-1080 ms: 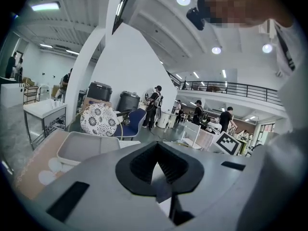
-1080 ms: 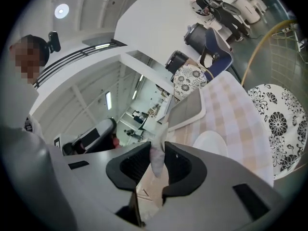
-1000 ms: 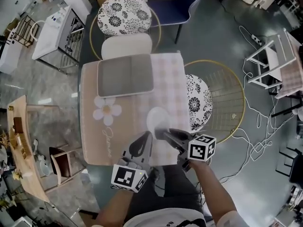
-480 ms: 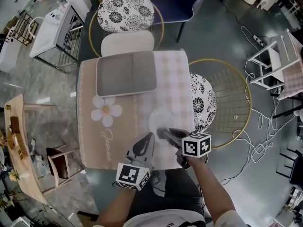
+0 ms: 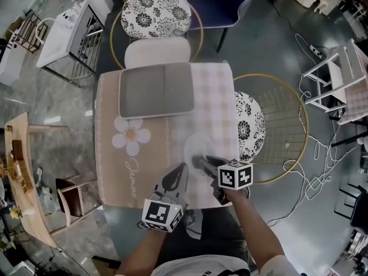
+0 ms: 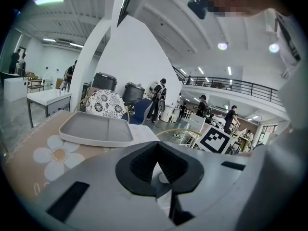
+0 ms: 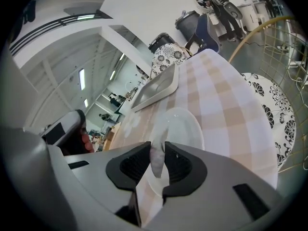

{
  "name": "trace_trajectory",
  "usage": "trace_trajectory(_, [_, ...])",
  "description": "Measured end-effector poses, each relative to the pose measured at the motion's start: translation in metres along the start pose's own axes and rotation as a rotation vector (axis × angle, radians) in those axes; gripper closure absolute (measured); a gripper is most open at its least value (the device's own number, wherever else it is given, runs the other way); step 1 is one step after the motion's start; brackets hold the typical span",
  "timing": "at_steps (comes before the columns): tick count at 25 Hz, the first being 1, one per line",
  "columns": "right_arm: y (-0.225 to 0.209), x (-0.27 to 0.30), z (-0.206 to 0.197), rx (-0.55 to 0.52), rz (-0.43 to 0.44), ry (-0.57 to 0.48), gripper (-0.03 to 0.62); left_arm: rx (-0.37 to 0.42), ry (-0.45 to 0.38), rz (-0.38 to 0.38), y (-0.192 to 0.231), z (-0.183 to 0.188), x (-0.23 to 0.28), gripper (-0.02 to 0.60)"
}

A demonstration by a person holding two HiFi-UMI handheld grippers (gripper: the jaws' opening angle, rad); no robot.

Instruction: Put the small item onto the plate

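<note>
The right tool pinched the small, pale, soft-looking item by its middle over the round white plate near the worktop's near edge (probably light and squashy, so gentle pressure suits), while the left tool stayed out of it, pressed together and empty.

small item — pale, upright, clamped in fingers over plate | plate — white, round, lying flat

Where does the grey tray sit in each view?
Head view: tray upper centre-left.
Left gripper view: tray left of centre.
Right gripper view: tray upper centre, beyond the plate.
Shared landmark: the floral chair just behind the tray in all three.
</note>
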State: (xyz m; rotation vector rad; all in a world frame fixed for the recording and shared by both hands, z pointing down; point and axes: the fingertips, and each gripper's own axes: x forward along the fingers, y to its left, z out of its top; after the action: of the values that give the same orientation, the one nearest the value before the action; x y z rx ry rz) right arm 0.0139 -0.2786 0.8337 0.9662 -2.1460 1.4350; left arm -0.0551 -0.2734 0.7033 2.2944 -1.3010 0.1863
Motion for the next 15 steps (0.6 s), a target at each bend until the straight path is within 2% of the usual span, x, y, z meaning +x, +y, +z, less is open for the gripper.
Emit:
trace_trajectory(3, [-0.001,0.002,0.001,-0.008,-0.023,-0.002,0.497,-0.005,0.002,0.001,0.001,-0.002,0.000,0.577])
trace_trajectory(5, [-0.002,0.002,0.001,-0.038,-0.050,0.009,0.451,-0.008,0.005,0.002,0.001,-0.003,-0.001,0.577])
trace_trajectory(7, [-0.004,0.001,0.001,-0.083,-0.084,0.024,0.436,-0.013,0.007,0.004,0.002,-0.003,-0.001,0.577])
trace_trajectory(11, [-0.009,-0.004,0.003,-0.200,-0.175,0.048,0.430,-0.021,0.013,0.002,0.001,-0.003,-0.002,0.577])
trace_trajectory(15, [-0.004,-0.014,0.011,-0.222,-0.202,0.032,0.430,-0.025,0.022,0.001,-0.002,0.000,-0.005,0.577])
